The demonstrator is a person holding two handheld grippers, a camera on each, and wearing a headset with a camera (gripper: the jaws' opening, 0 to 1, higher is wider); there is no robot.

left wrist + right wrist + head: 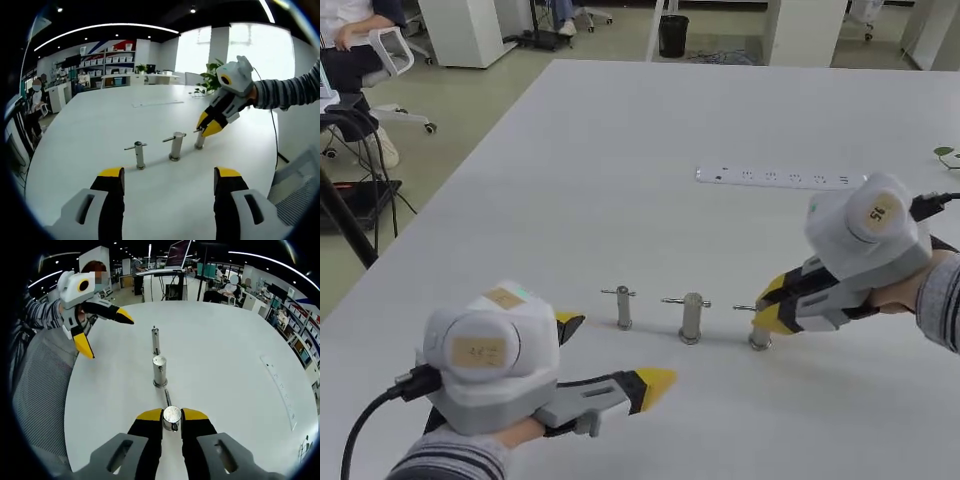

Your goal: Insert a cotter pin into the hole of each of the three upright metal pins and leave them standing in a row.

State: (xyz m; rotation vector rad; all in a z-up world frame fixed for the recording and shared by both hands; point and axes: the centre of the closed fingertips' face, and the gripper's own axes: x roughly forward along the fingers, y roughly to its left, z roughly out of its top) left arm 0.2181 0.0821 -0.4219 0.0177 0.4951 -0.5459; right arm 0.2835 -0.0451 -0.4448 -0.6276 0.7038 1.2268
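Right claw [768,305]: pinching the head of the right pin [172,417], which stands between its yellow tips.
Left claw [169,172]: spread wide, holding nothing, at 7 o'clock of the left pin [624,308] in the head view.
Middle pin [691,318], left pin: upright on the desk [620,180], cotter pins [618,292] through their tops.
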